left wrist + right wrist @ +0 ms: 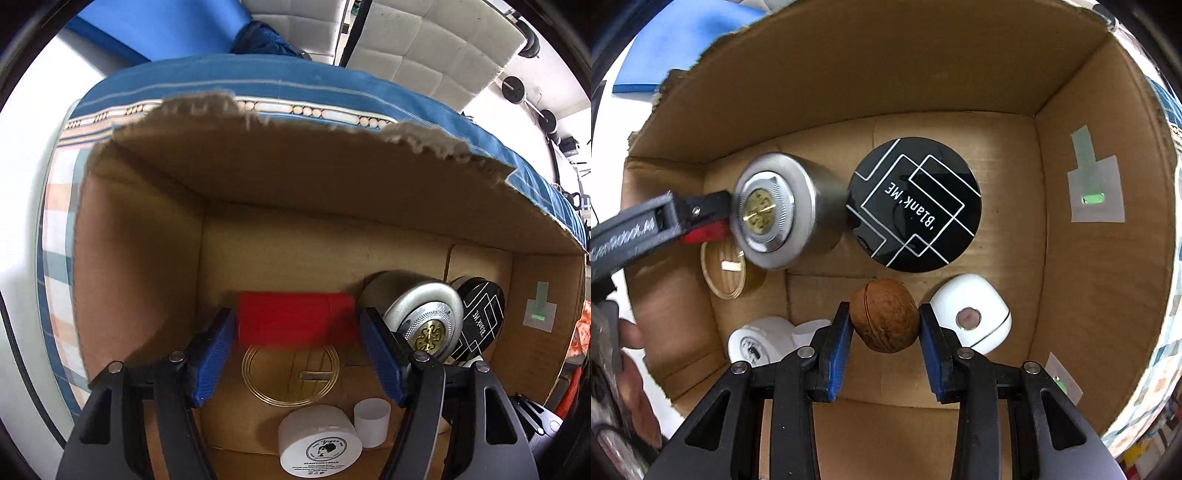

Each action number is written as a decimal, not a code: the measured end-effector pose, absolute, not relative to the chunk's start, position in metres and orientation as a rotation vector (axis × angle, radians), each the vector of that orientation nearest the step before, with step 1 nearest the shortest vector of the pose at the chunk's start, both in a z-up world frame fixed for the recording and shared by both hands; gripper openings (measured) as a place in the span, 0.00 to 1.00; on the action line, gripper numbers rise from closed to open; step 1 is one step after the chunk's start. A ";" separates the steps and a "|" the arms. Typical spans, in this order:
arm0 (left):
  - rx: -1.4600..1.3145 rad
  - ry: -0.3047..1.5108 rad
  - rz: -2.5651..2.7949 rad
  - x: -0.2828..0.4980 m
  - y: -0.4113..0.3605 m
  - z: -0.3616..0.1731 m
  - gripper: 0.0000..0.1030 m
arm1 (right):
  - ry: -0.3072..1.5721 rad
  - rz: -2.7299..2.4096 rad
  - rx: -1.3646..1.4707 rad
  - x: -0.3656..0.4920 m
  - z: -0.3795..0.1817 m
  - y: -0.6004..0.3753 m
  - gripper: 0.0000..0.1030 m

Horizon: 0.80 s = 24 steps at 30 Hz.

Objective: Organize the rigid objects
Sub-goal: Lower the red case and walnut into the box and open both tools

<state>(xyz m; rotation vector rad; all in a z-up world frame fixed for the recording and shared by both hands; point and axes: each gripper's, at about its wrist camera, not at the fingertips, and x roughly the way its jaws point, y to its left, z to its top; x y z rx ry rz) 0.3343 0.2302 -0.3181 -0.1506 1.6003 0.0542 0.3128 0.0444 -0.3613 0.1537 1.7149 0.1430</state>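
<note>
Red block [295,319] and brown walnut [884,319], each clamped, over the cardboard box [849,74].

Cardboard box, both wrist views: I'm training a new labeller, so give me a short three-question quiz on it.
1. True or false: the right tongs grip a walnut.
2. What do the left tongs hold? A) red block B) white jar C) black disc
3. Fill in: the silver tin lies on its ____, beside the black disc, in the cardboard box.

Key: 1 true; 2 A; 3 side.
</note>
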 end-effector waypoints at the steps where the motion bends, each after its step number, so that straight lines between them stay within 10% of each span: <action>1: -0.156 1.603 0.057 0.334 0.231 -0.319 0.67 | 1.715 0.133 0.155 0.313 -0.363 0.044 0.37; 14: -0.139 1.603 0.066 0.322 0.219 -0.309 0.87 | 1.703 0.091 0.107 0.318 -0.373 0.054 0.39; 18: -0.139 1.568 0.059 0.316 0.210 -0.292 1.00 | 1.670 0.099 0.090 0.310 -0.360 0.066 0.81; 24: -0.148 1.524 0.062 0.307 0.207 -0.265 1.00 | 1.629 0.099 0.079 0.299 -0.331 0.063 0.85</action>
